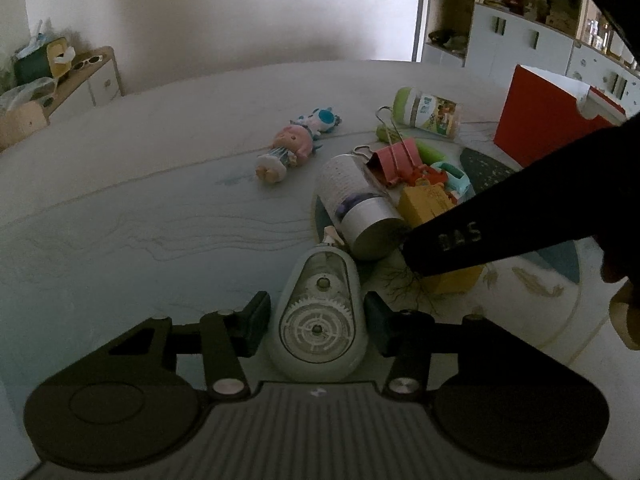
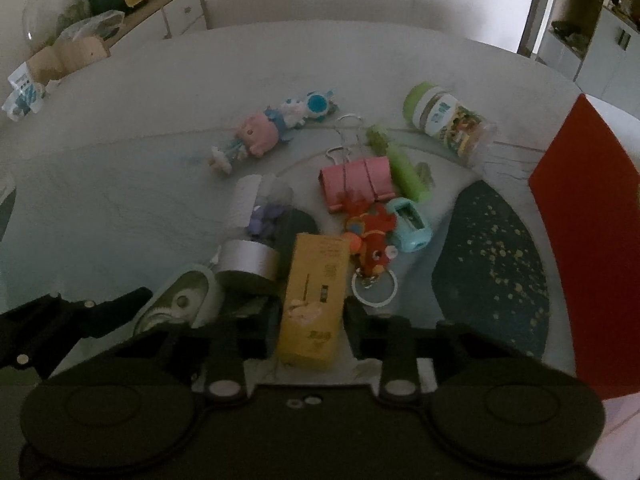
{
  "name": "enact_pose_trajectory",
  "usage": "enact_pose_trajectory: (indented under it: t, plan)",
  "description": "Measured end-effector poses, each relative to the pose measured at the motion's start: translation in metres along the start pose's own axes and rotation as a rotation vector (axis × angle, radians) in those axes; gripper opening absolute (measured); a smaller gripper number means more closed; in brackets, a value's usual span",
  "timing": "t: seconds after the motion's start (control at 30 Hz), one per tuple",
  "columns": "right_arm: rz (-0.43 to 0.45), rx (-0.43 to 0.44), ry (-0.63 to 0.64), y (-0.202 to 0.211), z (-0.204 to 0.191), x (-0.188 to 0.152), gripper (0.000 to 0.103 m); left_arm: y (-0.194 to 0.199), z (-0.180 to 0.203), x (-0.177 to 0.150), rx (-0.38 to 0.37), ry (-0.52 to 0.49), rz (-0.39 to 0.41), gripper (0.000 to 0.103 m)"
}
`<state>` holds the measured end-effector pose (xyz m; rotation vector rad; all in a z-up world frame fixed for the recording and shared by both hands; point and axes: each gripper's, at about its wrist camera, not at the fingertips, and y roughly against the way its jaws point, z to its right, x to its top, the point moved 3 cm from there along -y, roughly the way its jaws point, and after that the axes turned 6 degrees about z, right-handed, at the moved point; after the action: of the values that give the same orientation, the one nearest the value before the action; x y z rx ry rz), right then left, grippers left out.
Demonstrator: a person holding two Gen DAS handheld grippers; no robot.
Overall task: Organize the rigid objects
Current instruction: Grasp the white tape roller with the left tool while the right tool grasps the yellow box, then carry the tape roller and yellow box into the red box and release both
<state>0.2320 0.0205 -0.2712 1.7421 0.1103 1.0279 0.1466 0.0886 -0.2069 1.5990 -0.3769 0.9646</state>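
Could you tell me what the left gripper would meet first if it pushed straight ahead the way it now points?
The correction tape dispenser already sits between the left gripper fingers; beyond its tip, probably the silver-capped bottle, though depth is unclear.

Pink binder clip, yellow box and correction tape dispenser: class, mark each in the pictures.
pink binder clip (image 2: 356, 184), right wrist view, on its pink body
yellow box (image 2: 314, 300), right wrist view, on its top face
correction tape dispenser (image 1: 318, 312), left wrist view, on its clear gear window
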Motion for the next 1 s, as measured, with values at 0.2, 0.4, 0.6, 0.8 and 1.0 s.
enact_pose_trajectory:
  t: [0.2, 0.4, 0.6, 0.8, 1.0]
  plan:
    - [0.003, 0.033, -0.023, 0.013, 0.005, -0.004, 0.028, 0.002, -0.005, 0.001, -0.022, 0.043, -0.016, 0.051]
    - [0.011, 0.053, -0.043, 0.028, 0.009, -0.011, 0.028, 0.006, -0.007, 0.002, -0.038, 0.081, -0.033, 0.05]
    - [0.027, 0.083, -0.082, 0.049, 0.019, -0.017, 0.028, 0.015, -0.008, 0.004, -0.049, 0.103, -0.034, 0.05]
    - [0.058, 0.098, -0.108, 0.075, 0.03, -0.022, 0.028, 0.027, -0.007, 0.01, -0.059, 0.118, -0.025, 0.05]
    - [0.107, 0.109, -0.123, 0.103, 0.043, -0.017, 0.028, 0.049, 0.0, 0.027, -0.09, 0.122, 0.007, 0.05]
